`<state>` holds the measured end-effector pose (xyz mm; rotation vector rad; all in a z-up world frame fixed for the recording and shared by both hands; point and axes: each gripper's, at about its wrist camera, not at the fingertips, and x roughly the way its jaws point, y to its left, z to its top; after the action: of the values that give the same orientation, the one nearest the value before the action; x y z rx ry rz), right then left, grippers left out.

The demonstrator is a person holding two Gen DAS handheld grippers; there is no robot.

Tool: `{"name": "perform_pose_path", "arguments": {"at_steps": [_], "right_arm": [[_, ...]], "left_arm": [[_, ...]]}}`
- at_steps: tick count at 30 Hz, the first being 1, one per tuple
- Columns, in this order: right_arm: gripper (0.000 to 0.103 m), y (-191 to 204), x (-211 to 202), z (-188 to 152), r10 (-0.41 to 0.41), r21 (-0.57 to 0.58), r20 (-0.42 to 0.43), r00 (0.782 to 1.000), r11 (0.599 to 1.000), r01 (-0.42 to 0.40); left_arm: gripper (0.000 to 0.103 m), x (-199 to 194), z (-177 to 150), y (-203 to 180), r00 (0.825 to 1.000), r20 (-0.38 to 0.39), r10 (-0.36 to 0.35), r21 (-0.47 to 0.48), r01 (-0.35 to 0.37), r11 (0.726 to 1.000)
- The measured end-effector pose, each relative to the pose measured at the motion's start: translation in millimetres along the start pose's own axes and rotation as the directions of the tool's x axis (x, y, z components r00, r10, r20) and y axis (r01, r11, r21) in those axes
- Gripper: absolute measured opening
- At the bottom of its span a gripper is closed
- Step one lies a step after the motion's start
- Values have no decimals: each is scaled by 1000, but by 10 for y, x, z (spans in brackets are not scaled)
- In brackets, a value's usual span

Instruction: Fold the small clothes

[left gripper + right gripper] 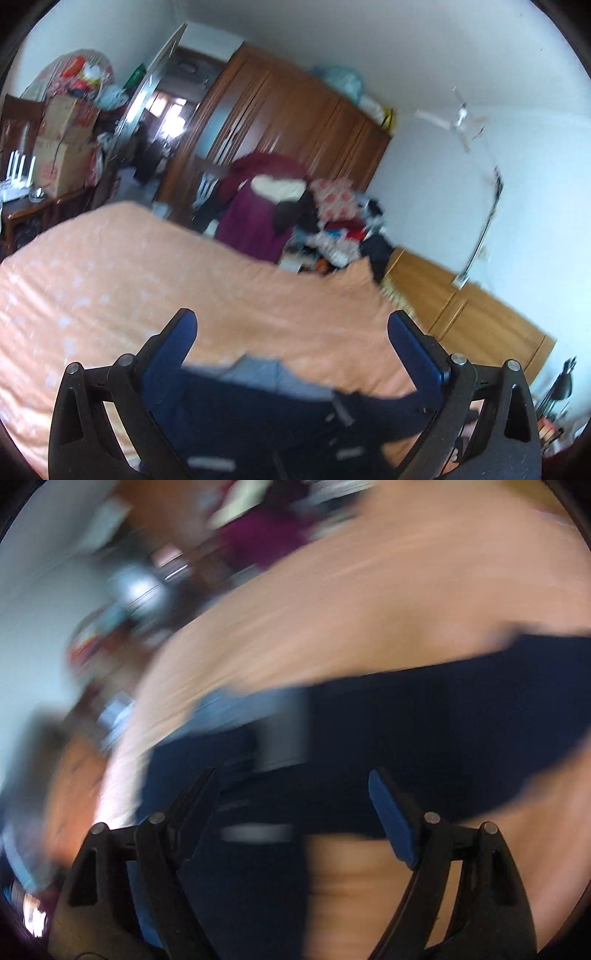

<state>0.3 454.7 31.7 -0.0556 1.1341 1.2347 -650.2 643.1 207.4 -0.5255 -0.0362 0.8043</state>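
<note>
Dark navy cloth fills the space right under your left tool [291,332]: a small navy garment [258,413] with a paler blue lining showing at its upper edge, lying on the peach bedsheet [110,266]. Your left tool's two blue-padded fingers [173,339] stand wide apart, one at each side of the garment, clamped on nothing. The cloth passes low between them, near the tool's base; whether it touches the pads you cannot tell through the blur.

Your right tool [291,786] is likewise spread apart, with the same garment [424,738] stretched across the sheet [369,590] in front of it and beneath it. That view is heavily smeared, so the garment's edges and any contact with the fingers cannot be judged.

Past the bed's far edge sits a heap of clothes [332,229], with a maroon piece [255,221] draped in front of it. Behind stands a brown wooden wardrobe [295,114] with a pale blue bag [341,81] on top. At the left, stacked cardboard boxes [62,147] rest on a dark wooden table [33,210], their contents not visible, with loose bags piled on them. A low light-wood cabinet [480,321] runs along the white wall [535,184] on the right.
</note>
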Motion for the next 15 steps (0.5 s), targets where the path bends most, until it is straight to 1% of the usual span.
{"name": "perform_pose_path", "arguments": {"at_steps": [2, 3, 5, 7, 8, 9, 10, 12, 13, 15], "right_arm": [[82, -797, -344, 141, -96, 134, 55, 994, 987, 88], [82, -1076, -479, 170, -143, 184, 75, 987, 975, 127], [81, -1627, -657, 228, -217, 272, 83, 973, 944, 187], [79, -1962, -705, 279, -249, 345, 87, 965, 916, 205], [79, -2105, -713, 297, -237, 370, 97, 967, 910, 186], [79, -2134, -704, 257, -219, 384, 107, 970, 909, 163], [79, -2211, -688, 262, -202, 393, 116, 972, 909, 142], [79, -2264, -681, 271, -189, 386, 121, 975, 913, 129], [79, -2155, -625, 227, -185, 382, 123, 975, 916, 125], [77, -2165, -658, 229, -164, 373, 140, 976, 922, 101]], "left_arm": [[103, -87, 245, -184, 999, 35, 7, 25, -8, 1000], [103, -124, 343, -248, 999, 46, 7, 34, -8, 999], [103, -167, 540, -375, 999, 51, -2, 42, 0, 999], [103, -166, 691, -473, 998, 42, 43, 58, -46, 997], [103, -144, 751, -516, 997, 36, 69, 68, -71, 995], [103, -129, 804, -566, 995, 37, 88, 74, -91, 993], [103, -122, 827, -622, 995, 37, 95, 75, -98, 992], [103, -100, 830, -726, 994, 38, 103, 75, -105, 992], [103, -96, 813, -774, 994, 40, 106, 76, -109, 991], [103, -26, 750, -838, 993, 33, 111, 83, -113, 990]]}}
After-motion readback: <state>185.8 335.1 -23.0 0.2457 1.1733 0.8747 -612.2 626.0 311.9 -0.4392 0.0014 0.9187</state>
